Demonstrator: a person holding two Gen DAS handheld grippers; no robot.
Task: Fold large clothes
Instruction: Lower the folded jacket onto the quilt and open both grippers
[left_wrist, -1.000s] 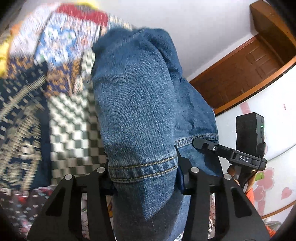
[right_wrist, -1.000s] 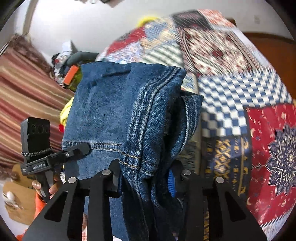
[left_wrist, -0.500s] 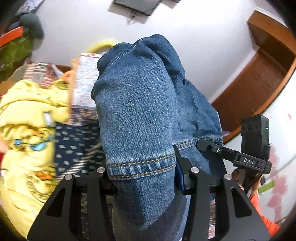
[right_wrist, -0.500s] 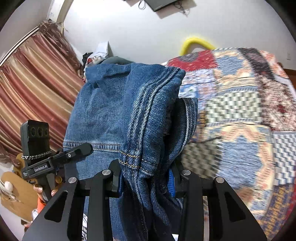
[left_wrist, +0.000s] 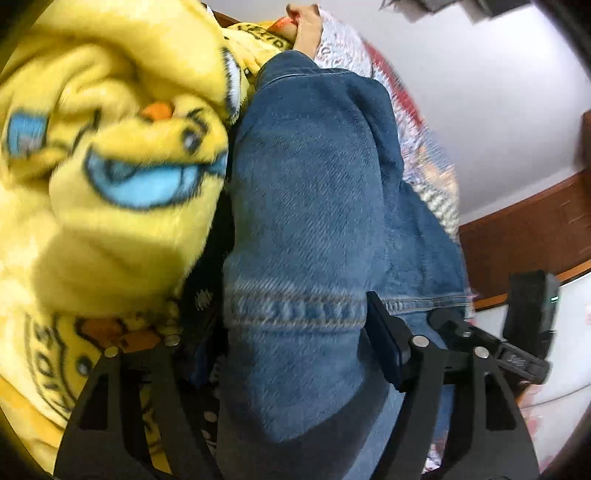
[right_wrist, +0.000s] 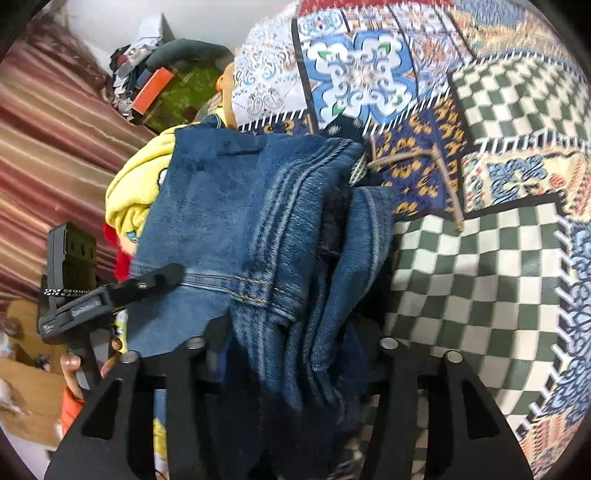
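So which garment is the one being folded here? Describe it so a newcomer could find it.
Start from the patchwork bedspread with green-and-white checks. On it, beside a fluffy yellow cartoon-print blanket, lies the folded blue denim garment, between both grippers' fingers. It alone is dark blue, with orange stitched seams.

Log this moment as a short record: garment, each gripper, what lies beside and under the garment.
garment: folded jeans, lying between both grippers
left gripper: jaws just opened, pads clear of the denim
right gripper: jaws just opened, jeans loose between the fingers
beside: yellow blanket against the jeans' left edge
under: patchwork quilt
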